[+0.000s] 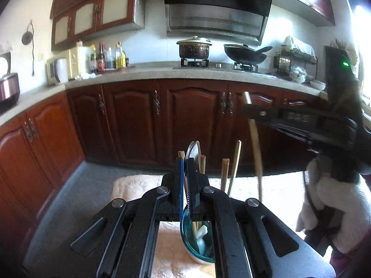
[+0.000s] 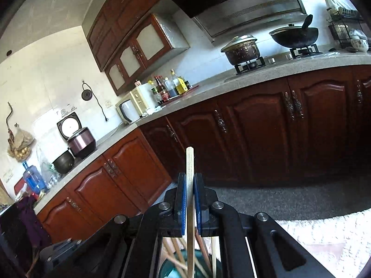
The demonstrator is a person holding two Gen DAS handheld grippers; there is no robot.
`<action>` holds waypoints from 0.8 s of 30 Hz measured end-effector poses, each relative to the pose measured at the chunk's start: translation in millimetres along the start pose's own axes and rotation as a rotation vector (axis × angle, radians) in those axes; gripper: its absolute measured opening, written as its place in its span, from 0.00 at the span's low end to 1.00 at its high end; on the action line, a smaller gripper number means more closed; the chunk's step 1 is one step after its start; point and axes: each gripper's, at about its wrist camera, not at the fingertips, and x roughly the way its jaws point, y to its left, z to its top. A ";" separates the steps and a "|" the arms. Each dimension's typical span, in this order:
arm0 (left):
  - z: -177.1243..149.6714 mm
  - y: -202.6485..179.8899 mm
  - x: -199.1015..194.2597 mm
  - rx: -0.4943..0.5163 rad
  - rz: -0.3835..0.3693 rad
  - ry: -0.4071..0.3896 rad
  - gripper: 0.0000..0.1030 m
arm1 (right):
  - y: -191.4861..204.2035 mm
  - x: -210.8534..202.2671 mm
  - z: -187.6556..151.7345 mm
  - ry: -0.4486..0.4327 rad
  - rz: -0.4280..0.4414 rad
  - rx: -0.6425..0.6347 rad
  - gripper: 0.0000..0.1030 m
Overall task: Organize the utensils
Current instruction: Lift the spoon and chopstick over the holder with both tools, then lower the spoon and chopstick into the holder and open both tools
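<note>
My left gripper [image 1: 185,164] is shut on the rim of a teal glass cup [image 1: 197,245], which sits low between its arms. Several wooden chopsticks [image 1: 224,173] stand up out of the cup, and a white utensil lies inside it. My right gripper [image 2: 190,180] is shut on one pale chopstick [image 2: 190,162], held upright. In the left wrist view this right gripper [image 1: 250,112] comes in from the right, above and to the right of the cup, and the held chopstick [image 1: 255,143] hangs down from it. The cup [image 2: 171,270] and its chopsticks show blurred below the right gripper.
A white fluffy cloth [image 1: 129,185] covers the surface under the cup. A white-gloved hand [image 1: 336,199] holds the right gripper. Beyond lie grey floor [image 2: 289,199], dark red cabinets [image 1: 190,120] and a counter with a pot [image 1: 194,48], a wok [image 1: 245,54] and bottles [image 1: 109,58].
</note>
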 end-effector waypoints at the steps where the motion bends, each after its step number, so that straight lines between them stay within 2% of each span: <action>1: -2.4 -0.9 1.8 0.002 0.007 -0.006 0.01 | 0.6 4.9 -2.5 -0.005 0.001 -0.011 0.06; 7: -20.6 -8.0 7.8 0.035 0.039 -0.032 0.01 | 0.5 16.0 -15.0 -0.039 -0.018 -0.054 0.06; 11: -28.0 -12.0 10.4 0.065 0.053 -0.048 0.01 | -3.0 13.8 -13.0 -0.061 -0.016 -0.040 0.06; 15: -26.6 -10.5 14.1 0.053 0.055 -0.047 0.01 | -7.7 14.7 -6.7 -0.069 -0.016 -0.018 0.06; 21: -32.0 -18.3 12.3 0.093 0.091 -0.087 0.01 | -8.5 15.0 -20.2 -0.057 -0.032 -0.038 0.05; 24: -37.3 -19.8 15.4 0.088 0.078 -0.065 0.01 | -11.4 13.5 -25.5 -0.035 -0.025 -0.028 0.05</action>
